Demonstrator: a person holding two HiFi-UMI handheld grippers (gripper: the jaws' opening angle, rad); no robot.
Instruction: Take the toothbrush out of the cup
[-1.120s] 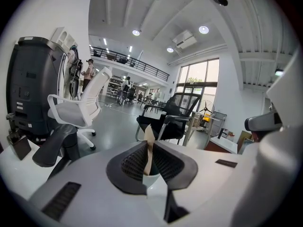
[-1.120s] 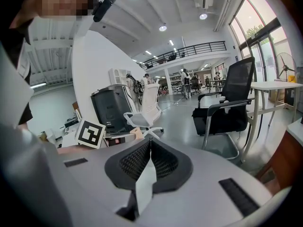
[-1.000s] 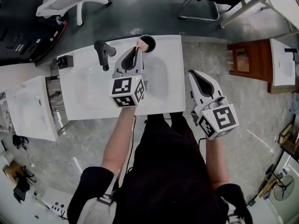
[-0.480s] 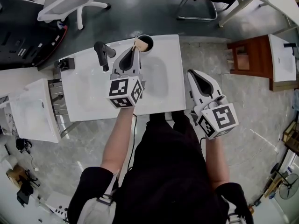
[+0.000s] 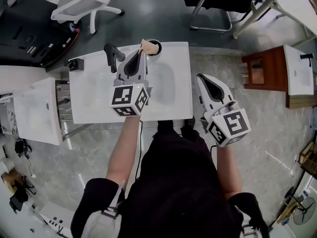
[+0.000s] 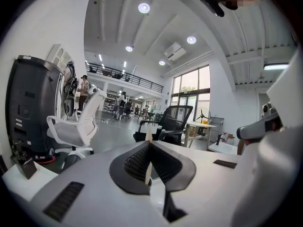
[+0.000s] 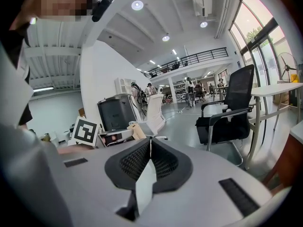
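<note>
Left tool [image 5: 141,52] and right tool [image 5: 199,78], jaws together (both forearms outstretched forward).

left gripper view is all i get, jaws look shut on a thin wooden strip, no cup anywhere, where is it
Observer: In the head view the black cup stands at the far edge of the white counter, just right of the tips of the left gripper. The tan toothbrush overlaps the cup's rim, so I can't tell if it is clear.
Operator: and the other gripper, is it anywhere near
Observer: No. The right gripper is past the counter's right edge, over the floor.
</note>
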